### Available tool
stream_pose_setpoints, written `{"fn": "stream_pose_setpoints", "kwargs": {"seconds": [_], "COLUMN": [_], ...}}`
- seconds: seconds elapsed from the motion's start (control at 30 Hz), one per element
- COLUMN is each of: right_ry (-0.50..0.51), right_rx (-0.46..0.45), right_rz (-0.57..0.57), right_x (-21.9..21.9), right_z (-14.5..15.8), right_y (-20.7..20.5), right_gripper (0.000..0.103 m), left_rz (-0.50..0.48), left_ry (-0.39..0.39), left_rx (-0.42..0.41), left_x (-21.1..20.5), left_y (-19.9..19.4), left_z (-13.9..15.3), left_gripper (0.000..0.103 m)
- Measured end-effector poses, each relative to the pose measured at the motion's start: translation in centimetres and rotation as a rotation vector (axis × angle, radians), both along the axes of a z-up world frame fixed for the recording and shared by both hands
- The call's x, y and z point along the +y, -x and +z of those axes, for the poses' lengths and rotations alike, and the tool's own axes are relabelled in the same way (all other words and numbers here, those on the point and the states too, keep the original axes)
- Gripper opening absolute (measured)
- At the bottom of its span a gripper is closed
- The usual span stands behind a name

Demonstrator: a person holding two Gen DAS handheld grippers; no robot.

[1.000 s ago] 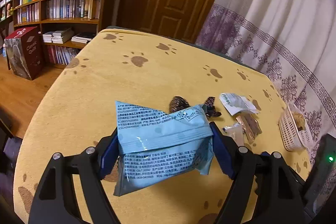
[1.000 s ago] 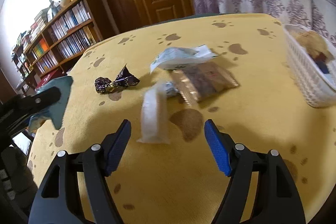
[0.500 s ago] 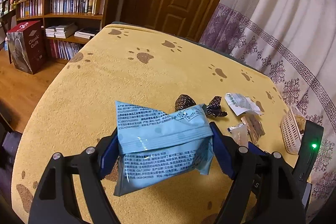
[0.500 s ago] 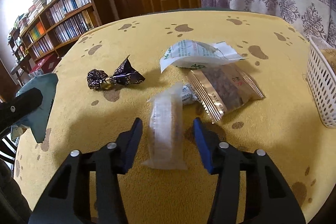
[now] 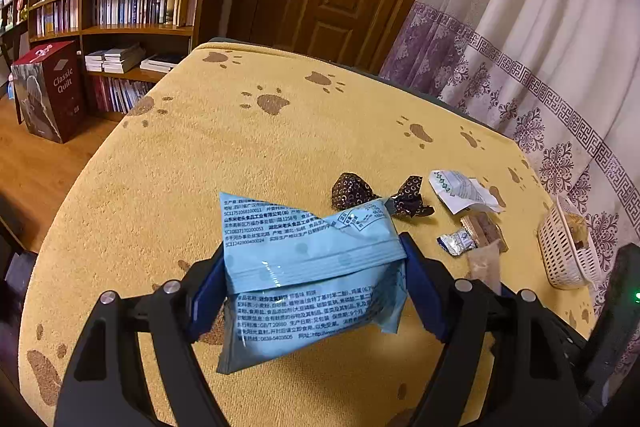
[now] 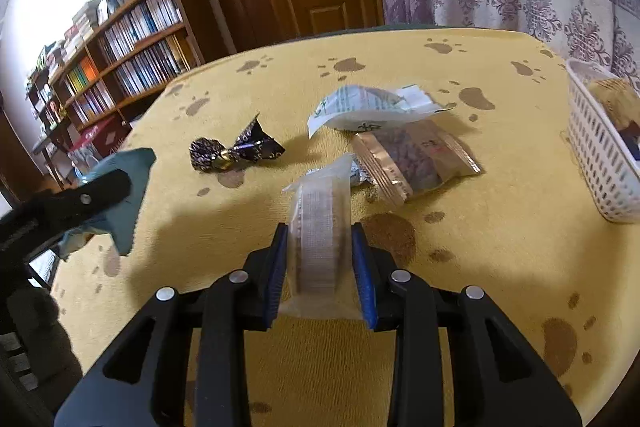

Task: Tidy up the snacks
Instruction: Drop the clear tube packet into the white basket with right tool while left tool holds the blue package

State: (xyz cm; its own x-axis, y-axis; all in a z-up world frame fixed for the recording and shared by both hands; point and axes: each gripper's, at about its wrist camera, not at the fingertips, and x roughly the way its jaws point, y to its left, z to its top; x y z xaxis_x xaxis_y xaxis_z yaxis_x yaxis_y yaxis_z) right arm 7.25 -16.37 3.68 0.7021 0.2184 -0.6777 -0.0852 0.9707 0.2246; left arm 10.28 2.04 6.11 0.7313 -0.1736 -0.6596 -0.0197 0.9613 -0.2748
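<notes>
- Snacks are split between both tools: our right tool [image 6: 322, 267] is pinching a clear-wrapped wafer packet [image 6: 318, 227] across its width, and our left tool [image 5: 312, 275] is clamped on a light blue snack bag [image 5: 308, 267], held above the table [image 5: 180, 187].
- Risk, right tool: the pads grip slick, loose film. We judge the clear-wrapped wafer packet may slide out under a quick swing, or the wafer may crack if squeezed harder.
- Risk, left tool: the light blue snack bag is puffy and bulges past the pads; a tilt could let it slip free.
- Risk, travel path: the white basket [image 6: 600, 163] sits at the far right of the table and already holds items. We judge a low carry could clip its rim or sweep the brown foil pouch [image 6: 416, 155], the small silver packet [image 6: 358, 173] or the white wrapper [image 6: 368, 107] lying between.
- Pose: the right tool points forward, low over the table, fingers roughly level. The left tool is to its left, raised, with the dark twist-wrapped candy [image 5: 376, 193] beyond it.
</notes>
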Motion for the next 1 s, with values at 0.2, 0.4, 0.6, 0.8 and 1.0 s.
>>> {"fn": "stream_pose_setpoints", "kwargs": {"seconds": [0.2, 0.4, 0.6, 0.8, 1.0], "right_ry": [-0.022, -0.044, -0.057, -0.064, -0.064], "right_rx": [-0.023, -0.052, -0.089, -0.125, -0.166], "right_rz": [-0.009, -0.027, -0.052, -0.097, -0.161], "right_x": [-0.7, -1.5, -2.7, -4.5, -7.1], "right_z": [1.0, 2.2, 3.6, 5.1, 6.6], "right_y": [1.3, 2.2, 2.9, 3.1, 3.2], "right_gripper": [0.032, 0.032, 0.032, 0.032, 0.032], "left_rz": [-0.007, -0.027, -0.031, -0.033, -0.038], "left_ry": [-0.008, -0.019, -0.021, -0.022, -0.027], "left_rx": [0.003, -0.005, -0.009, -0.012, -0.019], "left_x": [-0.4, -1.0, -1.2, -1.2, -1.4], "left_y": [0.0, 0.2, 0.2, 0.2, 0.3], "left_z": [-0.1, -0.1, 0.0, 0.1, 0.2], "left_gripper": [0.078, 0.078, 0.078, 0.078, 0.078]}}
